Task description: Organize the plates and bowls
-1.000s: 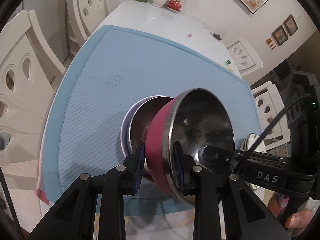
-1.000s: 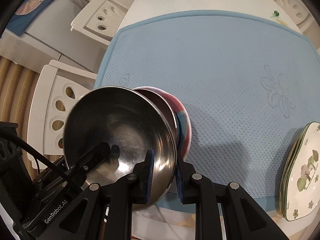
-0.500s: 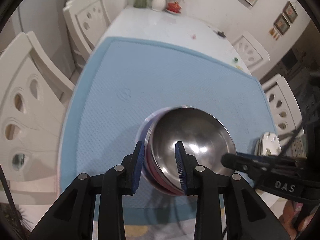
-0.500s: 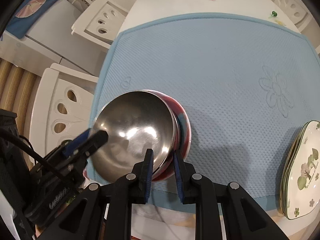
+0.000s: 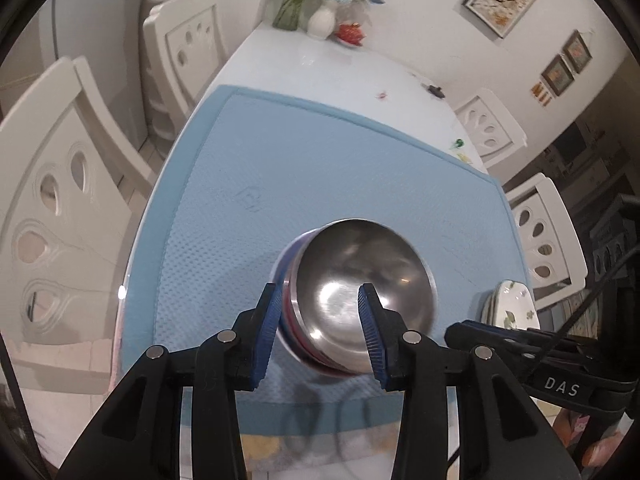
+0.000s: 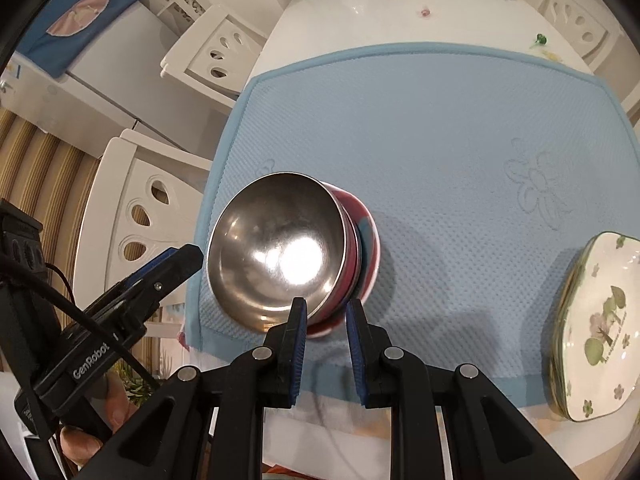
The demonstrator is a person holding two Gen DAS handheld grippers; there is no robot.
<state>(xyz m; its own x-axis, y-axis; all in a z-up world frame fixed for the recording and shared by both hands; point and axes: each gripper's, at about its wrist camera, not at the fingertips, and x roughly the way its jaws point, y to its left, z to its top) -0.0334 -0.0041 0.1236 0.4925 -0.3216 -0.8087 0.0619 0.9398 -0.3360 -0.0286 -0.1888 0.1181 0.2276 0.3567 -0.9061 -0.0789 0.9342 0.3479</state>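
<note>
A steel bowl with a pink outside (image 5: pixel 360 280) (image 6: pixel 276 244) sits nested on top of a stack of bowls (image 6: pixel 366 240) on the blue mat (image 5: pixel 320 176) (image 6: pixel 440 120). My left gripper (image 5: pixel 320 332) is open, its fingers on either side of the stack's near rim and not gripping it. My right gripper (image 6: pixel 326 340) is open with a narrow gap, just in front of the stack. A stack of floral plates (image 6: pixel 596 332) (image 5: pixel 512 308) stands at the mat's right edge.
White chairs (image 5: pixel 60 208) (image 6: pixel 140 208) stand along the table's left side and more chairs (image 5: pixel 548 232) on its right. Vases with flowers (image 5: pixel 320 12) sit at the table's far end. The mat's near edge (image 6: pixel 400 380) lies close to the table edge.
The tilted pink steel bowl came down level onto the stack. Both grippers let go of it and pulled back a little; the left jaws opened wide.
</note>
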